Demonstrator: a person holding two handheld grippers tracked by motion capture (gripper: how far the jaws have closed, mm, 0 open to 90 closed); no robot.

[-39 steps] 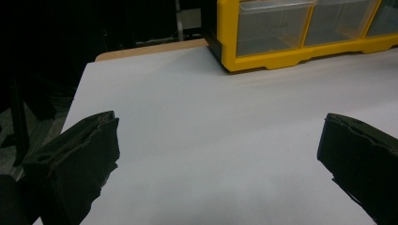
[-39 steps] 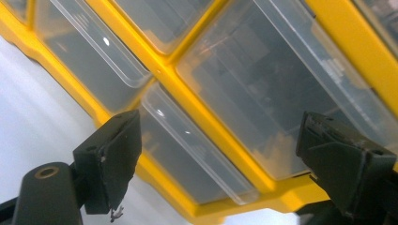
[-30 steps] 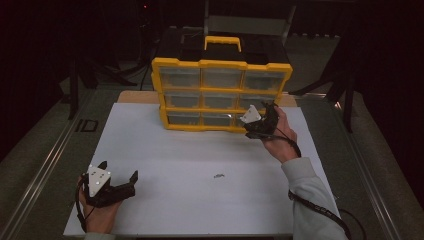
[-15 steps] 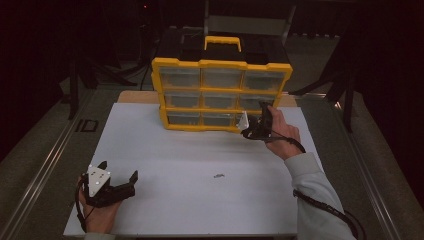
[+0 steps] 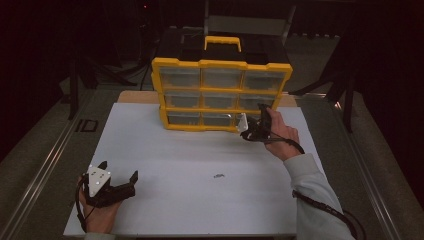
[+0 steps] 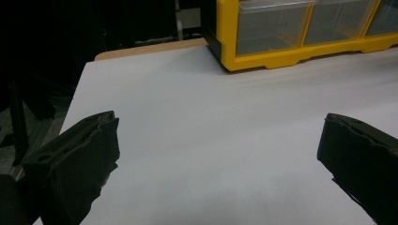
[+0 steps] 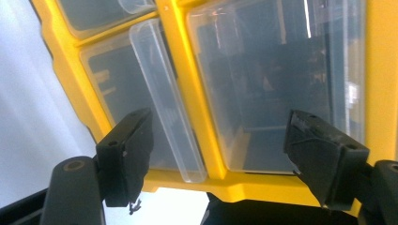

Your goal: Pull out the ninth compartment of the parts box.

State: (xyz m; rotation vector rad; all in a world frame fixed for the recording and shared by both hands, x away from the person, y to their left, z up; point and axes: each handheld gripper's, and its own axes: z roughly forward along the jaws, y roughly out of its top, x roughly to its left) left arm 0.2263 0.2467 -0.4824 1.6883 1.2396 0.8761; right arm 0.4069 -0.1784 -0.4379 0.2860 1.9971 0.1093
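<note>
From the high view, the right gripper [image 5: 251, 126] sits at the bottom right drawer of the yellow drawer cabinet [image 5: 222, 64], while the left gripper [image 5: 116, 180] rests well in front of that cabinet.

The left gripper view shows jaws wide apart over the white board [image 6: 211, 122].

In the right gripper view, jaws have just been closing slightly, still apart before the clear drawer [image 7: 281, 84], nothing gripped.

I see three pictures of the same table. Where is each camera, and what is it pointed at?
High view: above the table's near side, looking forward and down at the yellow drawer cabinet; both forearms show.
Left gripper view: rides the left hand-held gripper, low over the white board; its two black jaws show.
Right gripper view: rides the right hand-held gripper, close to the cabinet's bottom drawers; its jaws show.
All three share the cabinet.
</note>
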